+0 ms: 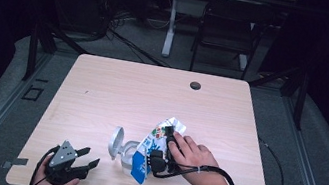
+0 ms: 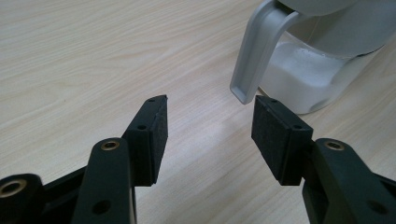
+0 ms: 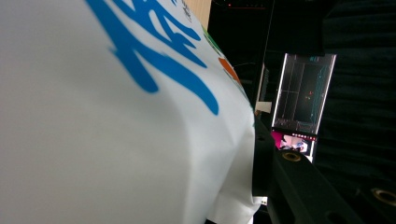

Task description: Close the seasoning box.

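Observation:
A white bag with blue print (image 1: pixel 152 146) is tilted over a clear container (image 1: pixel 127 160) near the table's front edge. My right gripper (image 1: pixel 160 148) is shut on the bag from its right side. In the right gripper view the bag (image 3: pixel 116 116) lies against one black jaw pad (image 3: pixel 261 163). The container (image 2: pixel 317 79) holds white powder, and its grey lid (image 1: pixel 116 142) stands flipped open on its left. My left gripper (image 1: pixel 90 157) rests open at the front left, apart from the container. A grey curved part (image 2: pixel 257 56) hangs just beyond the empty gripper (image 2: pixel 210 114).
The wooden table (image 1: pixel 117 89) has a round cable hole (image 1: pixel 195 85) near its far edge. A black chair (image 1: pixel 231 27) and a white desk leg (image 1: pixel 171 22) stand behind it. A black cable (image 1: pixel 220 173) trails from the right gripper.

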A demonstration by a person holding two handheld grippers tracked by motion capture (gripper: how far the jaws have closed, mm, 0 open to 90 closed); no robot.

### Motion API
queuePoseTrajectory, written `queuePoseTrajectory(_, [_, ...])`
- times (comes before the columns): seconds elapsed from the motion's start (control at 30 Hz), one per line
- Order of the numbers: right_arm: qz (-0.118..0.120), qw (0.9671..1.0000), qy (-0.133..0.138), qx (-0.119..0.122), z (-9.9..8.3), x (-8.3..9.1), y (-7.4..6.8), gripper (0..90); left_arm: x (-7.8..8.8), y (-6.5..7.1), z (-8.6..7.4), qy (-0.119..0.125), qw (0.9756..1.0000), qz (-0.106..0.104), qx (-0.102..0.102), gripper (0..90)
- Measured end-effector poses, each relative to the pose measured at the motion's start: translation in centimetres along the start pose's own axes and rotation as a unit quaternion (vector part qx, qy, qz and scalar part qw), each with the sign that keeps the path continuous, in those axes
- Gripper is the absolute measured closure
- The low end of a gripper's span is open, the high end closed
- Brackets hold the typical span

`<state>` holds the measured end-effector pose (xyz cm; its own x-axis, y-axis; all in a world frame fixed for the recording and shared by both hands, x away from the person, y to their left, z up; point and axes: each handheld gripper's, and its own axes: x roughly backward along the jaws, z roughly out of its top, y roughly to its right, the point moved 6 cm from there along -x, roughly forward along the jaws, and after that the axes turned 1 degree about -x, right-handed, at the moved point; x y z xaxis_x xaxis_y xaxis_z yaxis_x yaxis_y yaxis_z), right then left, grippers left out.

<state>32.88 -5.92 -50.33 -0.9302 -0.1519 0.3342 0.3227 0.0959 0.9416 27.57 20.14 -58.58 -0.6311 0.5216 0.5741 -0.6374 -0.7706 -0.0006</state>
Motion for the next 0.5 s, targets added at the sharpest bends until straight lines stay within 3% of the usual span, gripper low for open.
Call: queuePoseTrajectory(0.5, [-0.001, 1.0, 0.005, -0.003, 0.08, -0.02, 0.0, 72.4, -0.01, -0.01, 0.0, 0.002, 1.0, -0.001, 0.0, 46.7])
